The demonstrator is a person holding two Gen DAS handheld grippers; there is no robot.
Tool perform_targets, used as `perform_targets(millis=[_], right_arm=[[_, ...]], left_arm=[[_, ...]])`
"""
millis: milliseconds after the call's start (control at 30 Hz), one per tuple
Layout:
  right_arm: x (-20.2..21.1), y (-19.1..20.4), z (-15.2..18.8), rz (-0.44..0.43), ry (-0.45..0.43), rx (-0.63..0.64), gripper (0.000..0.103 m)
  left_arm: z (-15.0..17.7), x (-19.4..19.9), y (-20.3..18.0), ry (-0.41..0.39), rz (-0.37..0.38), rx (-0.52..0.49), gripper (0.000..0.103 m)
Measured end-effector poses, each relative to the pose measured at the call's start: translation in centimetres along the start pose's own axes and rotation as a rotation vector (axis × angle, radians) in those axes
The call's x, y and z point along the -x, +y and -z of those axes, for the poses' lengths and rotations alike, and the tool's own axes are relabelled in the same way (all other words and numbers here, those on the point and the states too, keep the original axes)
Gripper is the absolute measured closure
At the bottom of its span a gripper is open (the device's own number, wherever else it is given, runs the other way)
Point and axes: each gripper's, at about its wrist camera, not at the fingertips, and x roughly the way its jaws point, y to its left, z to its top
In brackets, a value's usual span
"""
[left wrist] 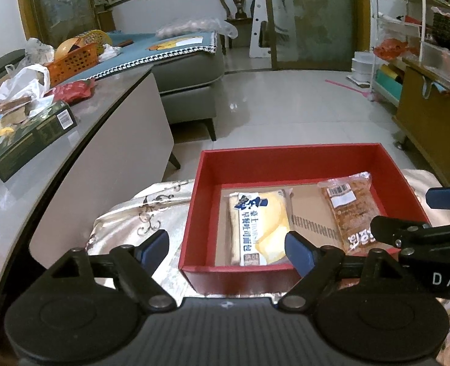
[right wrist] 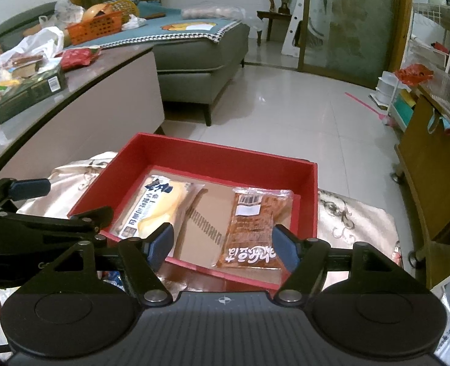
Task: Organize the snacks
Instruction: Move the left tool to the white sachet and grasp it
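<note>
Red box (right wrist: pixel 225 155) just beyond both open tools

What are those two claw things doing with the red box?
A person is sorting snacks with a claw in each hand. The red box already holds two packets lying flat side by side: a yellow bread packet and a brown snack packet. Both the left claw and the right claw hover open near the front of the box, holding nothing. More snacks, including a dark green box, wait on the table to the left.
</note>
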Motion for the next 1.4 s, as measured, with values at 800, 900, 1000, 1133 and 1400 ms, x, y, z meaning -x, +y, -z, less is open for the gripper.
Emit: perform_targets(millis=[800,900,1000,1133,1400], right_arm=[[4.1,-1.0,4.8,-0.001,0.065,-0.015,0.022],[4.6,-1.4,5.3,-0.010,0.070,-0.023,0.022],[4.8,-1.5,5.7,-0.006,0.073,-0.017,0.022],[4.7,-2.1,5.8,-0.003,0.078,-0.026,0.021],[3.9,-2.8,6.1,0.000,0.107,-0.030,0.021]], left_arm=[[5.6,2.6,3.2,0.158,0.115,0.055,0.024],[5.8,1.8,3.4,0.184,0.108,0.079,0.024],[5.4,0.2,3.8,0.230,0.102,0.154,0.024],[5.2,-2.5,4.2,0.329,0.143,0.314,0.024],[6.0,-3.3,2.9,0.353,0.062,0.244,0.043]])
